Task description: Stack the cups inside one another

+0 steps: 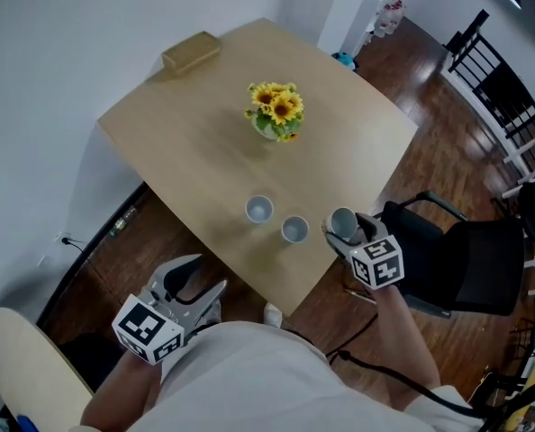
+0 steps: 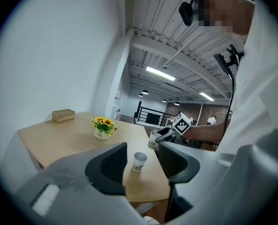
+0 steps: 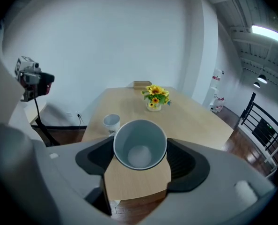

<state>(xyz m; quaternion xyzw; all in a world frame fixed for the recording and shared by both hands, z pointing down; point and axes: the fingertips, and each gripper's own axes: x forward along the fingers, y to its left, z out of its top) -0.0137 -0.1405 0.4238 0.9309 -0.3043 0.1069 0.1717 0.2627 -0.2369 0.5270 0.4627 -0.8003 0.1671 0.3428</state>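
Note:
Two white paper cups stand upright near the table's front edge, one (image 1: 259, 209) to the left and one (image 1: 294, 229) beside it. My right gripper (image 1: 347, 232) is shut on a third cup (image 1: 342, 222), lifted and tilted just right of them. In the right gripper view this held cup (image 3: 140, 144) fills the gap between the jaws, mouth toward the camera, with a standing cup (image 3: 111, 122) beyond it. My left gripper (image 1: 204, 275) hangs open and empty off the table's front edge. The left gripper view shows its open gripper (image 2: 142, 149), a standing cup (image 2: 139, 161) farther off, and the held cup (image 2: 153, 139).
A small pot of sunflowers (image 1: 276, 111) stands mid-table and a brown box (image 1: 191, 51) lies at the far corner. The wooden table (image 1: 195, 151) meets a white wall on the left. A black chair (image 1: 466, 259) stands to the right, on dark wood floor.

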